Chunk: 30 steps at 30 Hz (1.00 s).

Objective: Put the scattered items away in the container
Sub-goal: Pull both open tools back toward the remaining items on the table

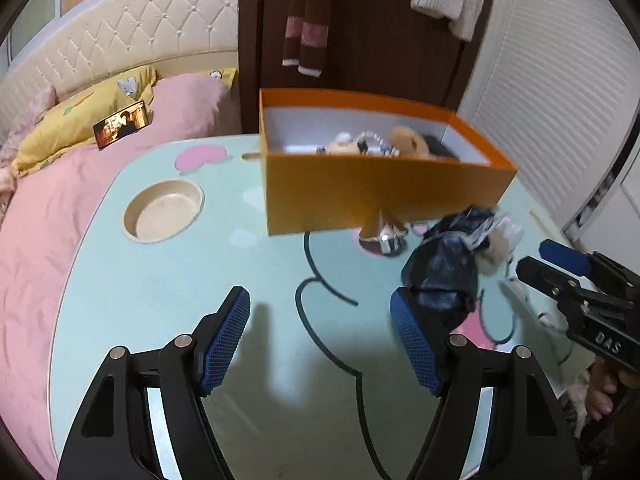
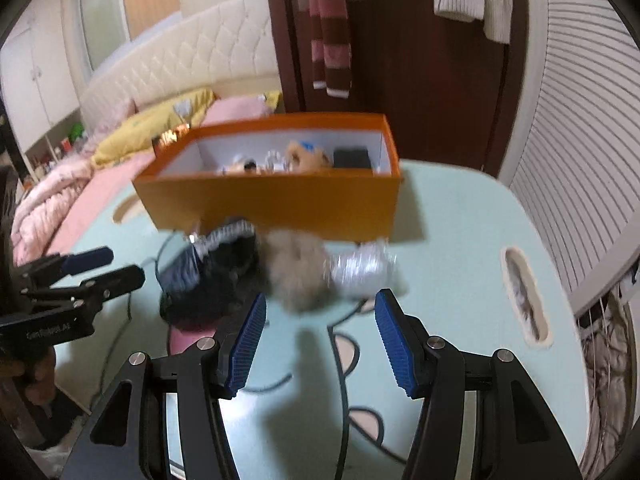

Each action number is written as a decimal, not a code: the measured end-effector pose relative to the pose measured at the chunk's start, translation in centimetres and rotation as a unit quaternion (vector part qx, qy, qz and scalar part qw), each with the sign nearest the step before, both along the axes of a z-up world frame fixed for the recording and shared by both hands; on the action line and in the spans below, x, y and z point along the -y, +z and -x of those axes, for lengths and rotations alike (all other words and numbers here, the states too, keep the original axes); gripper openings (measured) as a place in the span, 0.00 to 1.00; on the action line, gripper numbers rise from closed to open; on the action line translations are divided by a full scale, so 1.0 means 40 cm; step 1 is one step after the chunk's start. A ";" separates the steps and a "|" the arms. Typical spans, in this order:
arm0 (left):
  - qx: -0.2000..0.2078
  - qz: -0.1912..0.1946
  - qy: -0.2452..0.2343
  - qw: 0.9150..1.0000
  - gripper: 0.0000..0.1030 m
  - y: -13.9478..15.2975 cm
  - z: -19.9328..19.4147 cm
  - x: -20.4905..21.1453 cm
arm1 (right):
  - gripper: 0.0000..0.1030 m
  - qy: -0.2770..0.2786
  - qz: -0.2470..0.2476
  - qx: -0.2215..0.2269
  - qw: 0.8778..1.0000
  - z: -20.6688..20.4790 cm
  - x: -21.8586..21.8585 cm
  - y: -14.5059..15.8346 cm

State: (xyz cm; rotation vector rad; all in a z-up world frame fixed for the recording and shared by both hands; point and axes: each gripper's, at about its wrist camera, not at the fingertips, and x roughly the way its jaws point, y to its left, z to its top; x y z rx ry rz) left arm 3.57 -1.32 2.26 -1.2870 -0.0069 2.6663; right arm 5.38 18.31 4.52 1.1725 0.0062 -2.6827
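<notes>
On the mint table (image 1: 168, 280) we see a small pile of loose things lying just in front of the orange box (image 1: 380, 188): a dark bag (image 2: 208, 276), a beige fluffy ball (image 2: 296, 276) and a crinkled silver packet (image 2: 360, 270), side by side and touching. Our right gripper (image 2: 320, 344) hovers just short of them with its fingers spread wide and nothing between them; the ball lies ahead of the gap, the bag ahead of its left finger. Our left gripper (image 1: 320, 336) is also wide apart and empty, with the bag (image 1: 444, 276) just beyond its right finger (image 1: 414, 344) and bare table ahead of the gap. The bag is crumpled, glossy black with pale streaks; the packet is blurred. A small metallic item (image 1: 384, 236) lies against the box's near wall. Inside the box we make out a black case (image 2: 352, 158), a tan plush (image 2: 304, 156) and a few small pieces we cannot identify. A cream bowl (image 1: 164, 210) sits well to the left, a pink bed (image 1: 48, 216) beyond the table's edge, and a striped scarf (image 1: 306, 16) hangs on the dark door behind.
</notes>
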 end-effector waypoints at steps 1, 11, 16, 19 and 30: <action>0.003 0.012 0.000 1.000 0.71 -0.009 0.001 -0.006 | 0.54 -0.003 -0.004 0.006 1.000 0.000 0.001 -0.012; 0.002 0.047 0.016 0.999 0.80 -0.040 -0.013 -0.023 | 0.75 -0.046 -0.031 0.010 0.998 -0.008 -0.006 -0.028; 0.001 0.044 0.010 0.999 0.80 -0.038 -0.014 -0.025 | 0.77 -0.047 -0.031 0.003 0.998 -0.014 -0.009 -0.008; -0.004 0.034 -0.003 0.999 0.80 -0.033 -0.014 -0.025 | 0.77 -0.046 -0.030 0.004 0.998 -0.015 -0.017 -0.018; -0.066 -0.061 -0.060 0.994 0.80 0.050 -0.026 -0.044 | 0.47 -0.047 0.011 -0.042 0.998 0.002 -0.078 0.024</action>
